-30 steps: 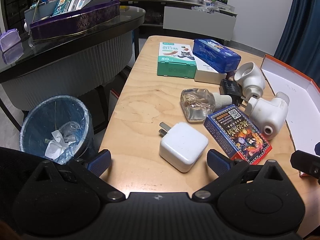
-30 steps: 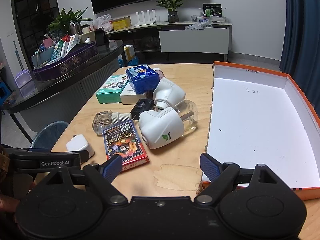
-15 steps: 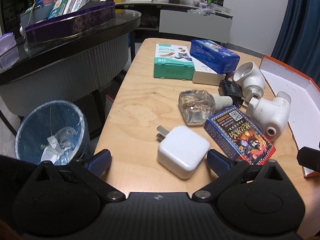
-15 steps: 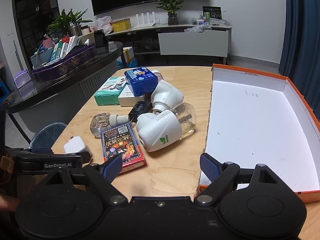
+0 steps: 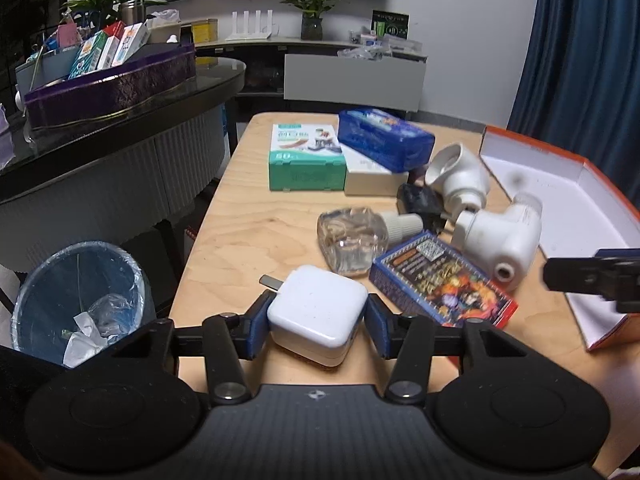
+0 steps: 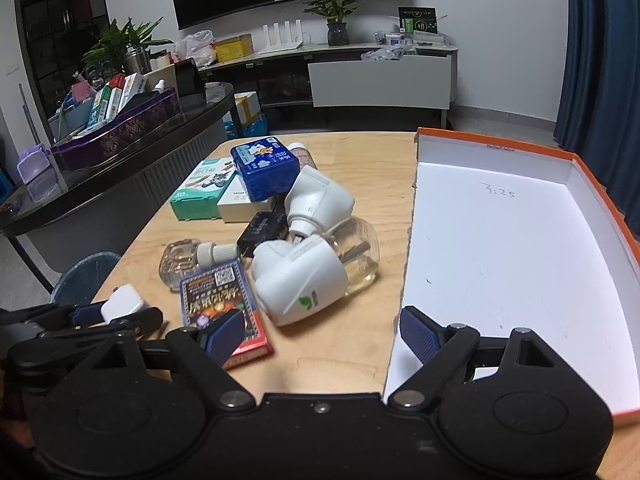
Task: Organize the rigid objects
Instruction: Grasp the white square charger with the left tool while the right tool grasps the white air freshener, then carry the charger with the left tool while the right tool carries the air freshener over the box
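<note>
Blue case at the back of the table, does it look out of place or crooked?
Yes. The blue case sits tilted, propped on the white box and leaning beside the green box rather than lying flat on the table.

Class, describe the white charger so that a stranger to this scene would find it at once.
Start at the wooden table and go to its near edge, left of the colourful card box. The white charger sits between the pads of the left hand-held gripper. It alone is a plain rounded white cube with metal prongs.

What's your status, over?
Left gripper shut on white charger. Right gripper open, empty. Orange-rimmed box empty; card box alongside charger.
</note>
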The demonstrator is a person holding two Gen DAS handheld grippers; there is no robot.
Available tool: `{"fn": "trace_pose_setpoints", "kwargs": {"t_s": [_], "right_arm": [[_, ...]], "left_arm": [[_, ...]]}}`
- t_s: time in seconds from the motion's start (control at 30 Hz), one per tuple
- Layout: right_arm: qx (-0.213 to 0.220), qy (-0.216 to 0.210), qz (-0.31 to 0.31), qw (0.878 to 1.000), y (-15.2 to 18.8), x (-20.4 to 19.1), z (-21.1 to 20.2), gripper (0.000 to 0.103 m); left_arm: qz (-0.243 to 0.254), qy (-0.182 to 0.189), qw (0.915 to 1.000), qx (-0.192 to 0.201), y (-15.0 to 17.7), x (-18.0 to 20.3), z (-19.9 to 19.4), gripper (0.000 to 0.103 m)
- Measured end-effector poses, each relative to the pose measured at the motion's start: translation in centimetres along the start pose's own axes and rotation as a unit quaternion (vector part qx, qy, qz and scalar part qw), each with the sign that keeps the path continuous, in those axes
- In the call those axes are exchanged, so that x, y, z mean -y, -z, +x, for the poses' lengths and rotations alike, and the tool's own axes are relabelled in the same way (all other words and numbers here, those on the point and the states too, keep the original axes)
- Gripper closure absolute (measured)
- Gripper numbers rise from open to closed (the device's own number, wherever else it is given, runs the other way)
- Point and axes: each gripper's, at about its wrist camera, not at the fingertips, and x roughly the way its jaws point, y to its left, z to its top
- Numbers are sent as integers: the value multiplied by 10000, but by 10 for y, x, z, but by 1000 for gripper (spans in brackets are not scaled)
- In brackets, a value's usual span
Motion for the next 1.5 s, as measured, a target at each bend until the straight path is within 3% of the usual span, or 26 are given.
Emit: {"fn": "trace_pose_setpoints", "kwargs": {"t_s": [0.1, 0.23, 0.53, 0.7, 0.83, 1.03, 1.3, 1.5], "right_arm": [[-93, -43, -167, 9998, -8, -3, 14, 3], [-317, -257, 188, 9990, -20, -1, 33, 3], [-657, -94, 486, 9966, -34, -2, 81, 0], [-373, -122, 286, 9988, -35, -2, 90, 0], [-212, -241, 395, 9987, -31, 5, 84, 15], [-74, -179, 411, 9990, -24, 16, 66, 15], [745, -77, 50, 9972, -23, 20, 24, 15], [1044, 46, 226, 9943, -30, 38, 5, 15]], "left_arm": [[-34, 93, 9999, 61, -4, 0, -4, 52], [-17, 150, 9998, 120, -6, 1, -6, 52], [-97, 362, 9992, 109, -8, 0, -4, 52], [-157, 397, 9990, 120, -9, -2, -2, 52], [-223, 407, 9988, 144, -9, -5, -3, 52], [-216, 467, 9985, 181, -11, -3, -5, 52], [-123, 526, 9982, 269, -16, 4, -9, 52], [-2, 603, 9975, 379, -29, 19, -17, 52]]}}
